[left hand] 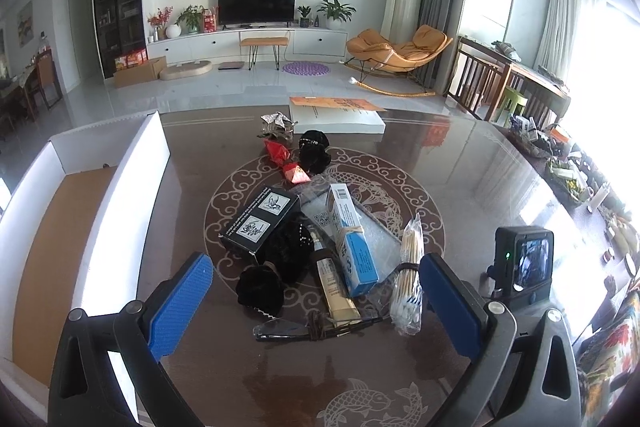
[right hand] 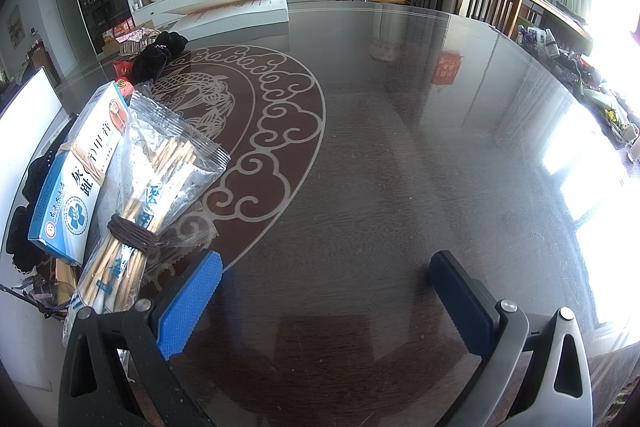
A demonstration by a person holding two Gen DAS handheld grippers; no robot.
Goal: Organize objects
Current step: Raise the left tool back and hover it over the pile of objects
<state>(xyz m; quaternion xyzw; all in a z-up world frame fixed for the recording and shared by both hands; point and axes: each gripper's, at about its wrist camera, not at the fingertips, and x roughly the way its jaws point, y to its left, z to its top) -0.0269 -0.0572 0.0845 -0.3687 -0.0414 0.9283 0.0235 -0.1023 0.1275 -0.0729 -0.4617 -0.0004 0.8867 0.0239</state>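
Two grippers are under my control here, and both stand spread wide with nothing between their blue pads. My left gripper (left hand: 316,283) hangs low over the dark table (left hand: 460,187), aimed straight at the heap of clutter. Directly ahead between its fingers I see a black scrunchie (left hand: 260,285), a gold tube (left hand: 334,287) and, nearest me, a pair of glasses (left hand: 316,327) lying flat. Just inside its right finger lies the bagged bundle of cotton swabs (left hand: 410,275), tied with dark cord. A blue-and-white carton (left hand: 352,239) leans across the pile beyond, with a black box (left hand: 260,221) to its left. Farther ahead sit a red packet (left hand: 286,161) and another black scrunchie (left hand: 314,151). The open white cardboard box (left hand: 120,195) stands off to the left of this gripper. My right gripper (right hand: 326,291) hovers above bare tabletop, the swab bag just left of its left finger.
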